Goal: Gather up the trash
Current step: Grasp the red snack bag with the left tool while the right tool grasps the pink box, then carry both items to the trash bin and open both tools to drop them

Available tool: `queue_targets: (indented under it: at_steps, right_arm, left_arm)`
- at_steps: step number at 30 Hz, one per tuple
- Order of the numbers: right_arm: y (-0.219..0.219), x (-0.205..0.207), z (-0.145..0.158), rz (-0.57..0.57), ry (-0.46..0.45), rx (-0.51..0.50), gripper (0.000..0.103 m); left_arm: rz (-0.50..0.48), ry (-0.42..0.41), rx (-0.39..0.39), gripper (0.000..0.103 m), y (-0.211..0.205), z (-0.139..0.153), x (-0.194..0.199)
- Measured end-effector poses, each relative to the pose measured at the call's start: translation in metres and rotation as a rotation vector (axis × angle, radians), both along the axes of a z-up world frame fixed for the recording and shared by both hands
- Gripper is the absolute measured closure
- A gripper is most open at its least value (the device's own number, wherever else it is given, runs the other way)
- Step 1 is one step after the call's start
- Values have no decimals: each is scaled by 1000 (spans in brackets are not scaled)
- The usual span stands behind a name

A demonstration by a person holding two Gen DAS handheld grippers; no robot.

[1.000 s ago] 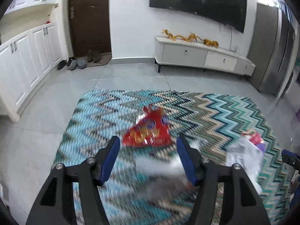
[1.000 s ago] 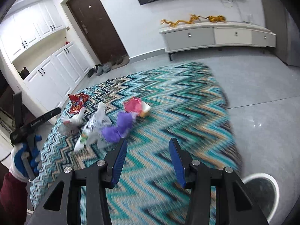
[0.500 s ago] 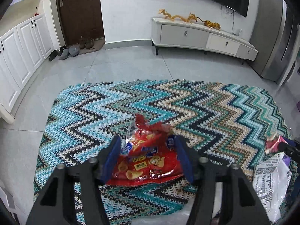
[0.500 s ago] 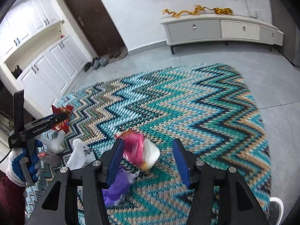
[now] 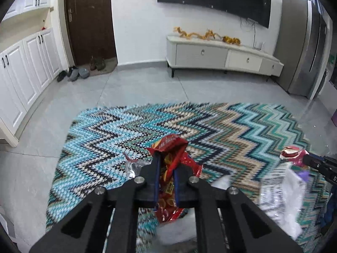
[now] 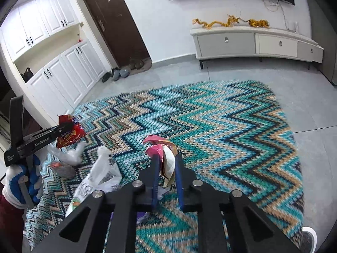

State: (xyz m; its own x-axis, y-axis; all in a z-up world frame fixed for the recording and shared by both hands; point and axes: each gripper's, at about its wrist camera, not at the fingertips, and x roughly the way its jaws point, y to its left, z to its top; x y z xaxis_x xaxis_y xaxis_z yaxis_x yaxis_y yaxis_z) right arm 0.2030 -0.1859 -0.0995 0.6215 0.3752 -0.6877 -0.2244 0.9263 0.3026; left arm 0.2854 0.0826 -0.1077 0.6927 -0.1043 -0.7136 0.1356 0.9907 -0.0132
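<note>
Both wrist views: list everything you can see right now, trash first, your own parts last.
red snack bag: one, red, clamped in left claw
pink-and-white wrapper: one, clamped in right claw
white plastic bags: about two, on rug by the claws
purple scrap: one, beside the white bag
rug: one, teal zigzag, on grey floor
TV cabinet: one, white, far wall
door: one, dark brown
shoes: several, by door
left claw: shut on bag
right claw: shut on wrapper
gloved hand: blue-white, holds left claw
</note>
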Motion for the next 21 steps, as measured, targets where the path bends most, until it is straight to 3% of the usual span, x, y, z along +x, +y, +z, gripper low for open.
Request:
queue_targets:
  at_steps: [10, 14, 21]
  right_arm:
    - [-16, -75, 37, -9, -97, 25, 95]
    - [-28, -118, 39, -9, -110, 11, 95]
    - [-53, -172, 28, -39, -88, -23, 95]
  left_arm:
    - [-13, -135, 21, 94, -37, 44, -96]
    - [-22, -166, 75, 94, -63, 43, -134]
    - [-47, -147, 106, 94, -101, 23, -183]
